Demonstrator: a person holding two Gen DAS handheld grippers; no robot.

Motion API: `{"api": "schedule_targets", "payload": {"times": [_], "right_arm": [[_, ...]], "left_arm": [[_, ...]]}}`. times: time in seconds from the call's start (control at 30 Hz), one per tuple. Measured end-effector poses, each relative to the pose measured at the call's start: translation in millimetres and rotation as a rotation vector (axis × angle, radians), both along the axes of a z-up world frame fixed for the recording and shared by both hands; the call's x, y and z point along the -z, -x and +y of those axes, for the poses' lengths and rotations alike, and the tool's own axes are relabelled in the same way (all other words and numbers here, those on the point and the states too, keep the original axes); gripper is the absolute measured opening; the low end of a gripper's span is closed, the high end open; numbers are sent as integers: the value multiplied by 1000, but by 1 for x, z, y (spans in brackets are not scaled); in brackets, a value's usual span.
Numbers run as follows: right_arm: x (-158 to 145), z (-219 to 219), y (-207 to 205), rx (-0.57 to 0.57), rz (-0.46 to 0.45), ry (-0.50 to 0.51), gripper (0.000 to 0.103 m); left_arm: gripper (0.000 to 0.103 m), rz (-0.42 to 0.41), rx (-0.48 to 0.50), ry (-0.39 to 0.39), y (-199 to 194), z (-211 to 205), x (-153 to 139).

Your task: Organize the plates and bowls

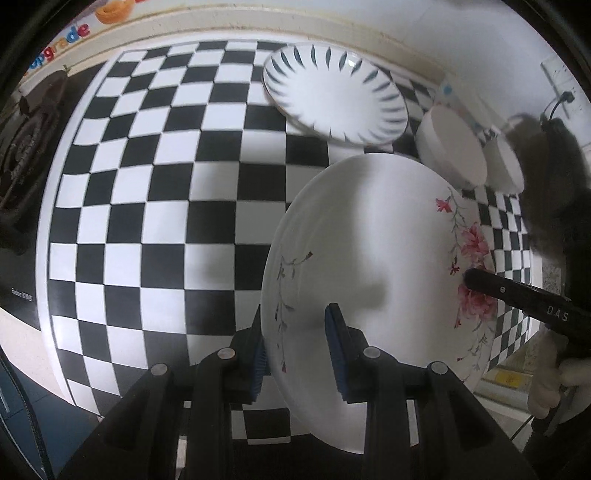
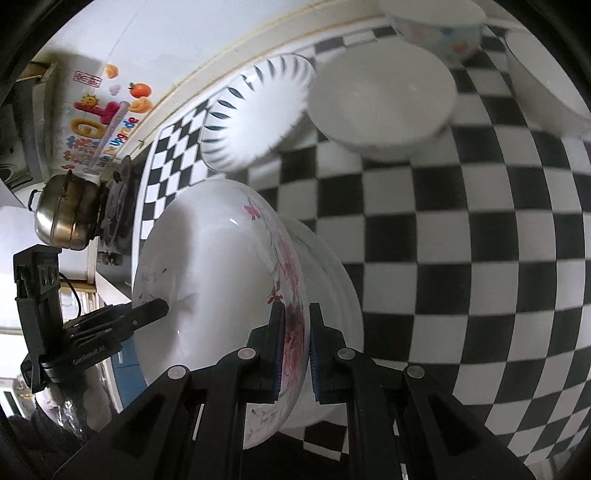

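A large white plate with pink flowers (image 1: 369,240) is held by both grippers over the checkered cloth (image 1: 166,184). My left gripper (image 1: 297,334) is shut on its near rim, one blue pad on each face. My right gripper (image 2: 295,332) is shut on the opposite, flowered rim of the plate (image 2: 207,266), whose foot ring shows to the right. The right gripper's black finger (image 1: 517,291) lies across the flowers in the left wrist view. The left gripper's finger (image 2: 147,310) reaches onto the plate in the right wrist view.
A plate with dark blue rim strokes (image 1: 332,92) (image 2: 255,110) lies at the back by the wall. Beside it stand white bowls (image 1: 450,144) (image 2: 380,99) and a patterned bowl (image 2: 436,26). A gas stove (image 1: 22,147) with a steel pot (image 2: 66,210) borders the cloth.
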State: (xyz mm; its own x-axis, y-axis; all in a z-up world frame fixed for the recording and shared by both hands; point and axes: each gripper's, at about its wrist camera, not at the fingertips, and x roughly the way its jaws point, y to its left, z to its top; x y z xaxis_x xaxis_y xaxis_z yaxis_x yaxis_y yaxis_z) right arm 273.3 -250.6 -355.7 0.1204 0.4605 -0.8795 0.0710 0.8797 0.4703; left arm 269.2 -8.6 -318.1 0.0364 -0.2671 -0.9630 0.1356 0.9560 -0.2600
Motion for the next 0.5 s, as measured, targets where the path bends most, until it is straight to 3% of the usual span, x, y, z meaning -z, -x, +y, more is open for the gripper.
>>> {"api": "schedule_targets", "payload": {"times": [0.5], "right_arm": [[35, -4, 9, -4, 70, 5, 14]], "left_arm": [[28, 36, 44, -64, 3, -13, 24]]}}
